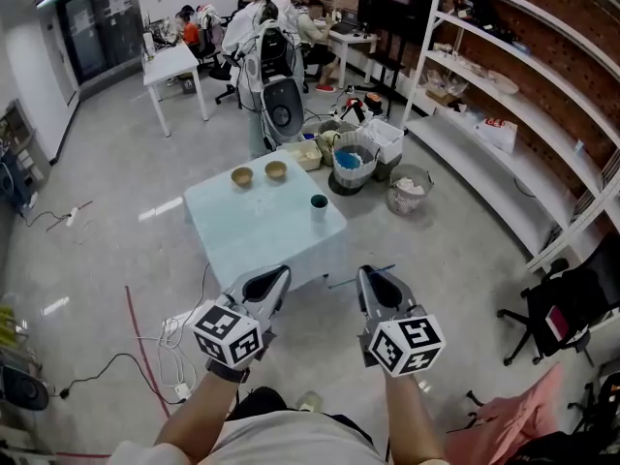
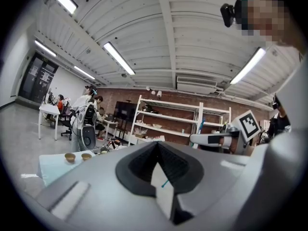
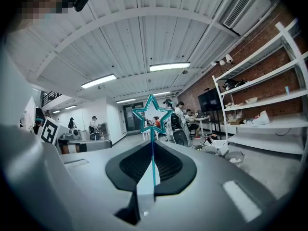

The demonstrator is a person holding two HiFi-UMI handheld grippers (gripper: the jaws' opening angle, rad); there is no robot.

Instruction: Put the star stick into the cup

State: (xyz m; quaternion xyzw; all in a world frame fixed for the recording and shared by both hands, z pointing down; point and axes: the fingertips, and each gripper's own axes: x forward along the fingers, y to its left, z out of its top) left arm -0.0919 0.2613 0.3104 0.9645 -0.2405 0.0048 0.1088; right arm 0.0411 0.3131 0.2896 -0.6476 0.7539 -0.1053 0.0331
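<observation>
The star stick [image 3: 152, 113] is a thin teal rod topped by an outlined star. It stands upright between the jaws of my right gripper [image 3: 151, 173], which is shut on it. In the head view the rod [image 1: 341, 281] shows as a thin line beside my right gripper [image 1: 373, 275]. The dark cup [image 1: 319, 202] stands on the right part of the pale blue table [image 1: 252, 235], well ahead of both grippers. My left gripper [image 1: 275, 276] hovers before the table's near edge, shut with nothing in it. From the left gripper view [image 2: 161, 178] a bit of teal rod [image 2: 165, 183] shows past the jaws.
Two small tan bowls [image 1: 242, 175] [image 1: 276, 170] sit at the table's far edge. Baskets and bins [image 1: 354, 159] and a bucket [image 1: 409, 191] stand behind it. White shelving [image 1: 504, 114] runs along the right. Cables [image 1: 165, 342] lie on the floor at left, and a black chair [image 1: 562, 308] stands at right.
</observation>
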